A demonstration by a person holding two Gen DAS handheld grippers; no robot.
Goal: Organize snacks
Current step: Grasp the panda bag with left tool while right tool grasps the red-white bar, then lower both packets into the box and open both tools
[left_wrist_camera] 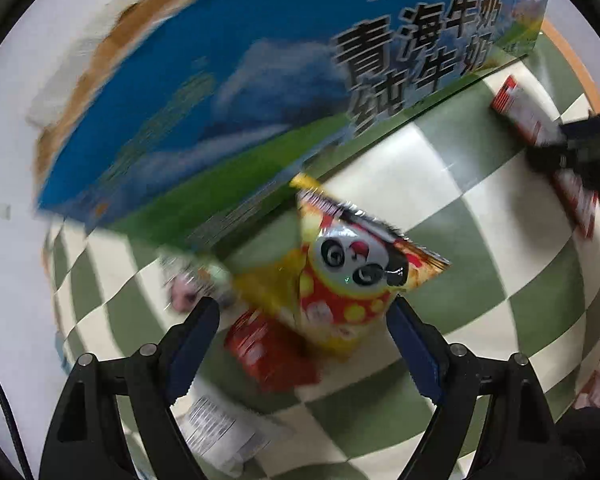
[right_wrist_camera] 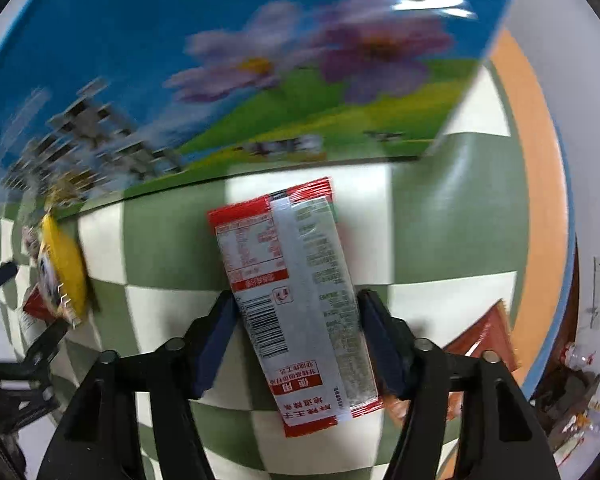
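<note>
A yellow and red panda snack bag [left_wrist_camera: 348,276] stands between the open fingers of my left gripper [left_wrist_camera: 302,312]; neither finger clearly touches it. It also shows at the left of the right wrist view [right_wrist_camera: 62,268]. A long red and silver snack packet [right_wrist_camera: 296,300] lies on the checked cloth between the fingers of my right gripper [right_wrist_camera: 296,308], which stand close on both its sides; the packet also shows in the left wrist view [left_wrist_camera: 540,128]. A big blue milk carton box [left_wrist_camera: 240,80] stands just behind both snacks and shows in the right wrist view too [right_wrist_camera: 220,60].
A green and white checked cloth [left_wrist_camera: 480,240] covers the table. A red packet [left_wrist_camera: 268,352] and a white packet [left_wrist_camera: 220,432] lie near my left gripper. A brown-red packet [right_wrist_camera: 488,336] lies right of my right gripper. The table's orange edge [right_wrist_camera: 540,160] runs at right.
</note>
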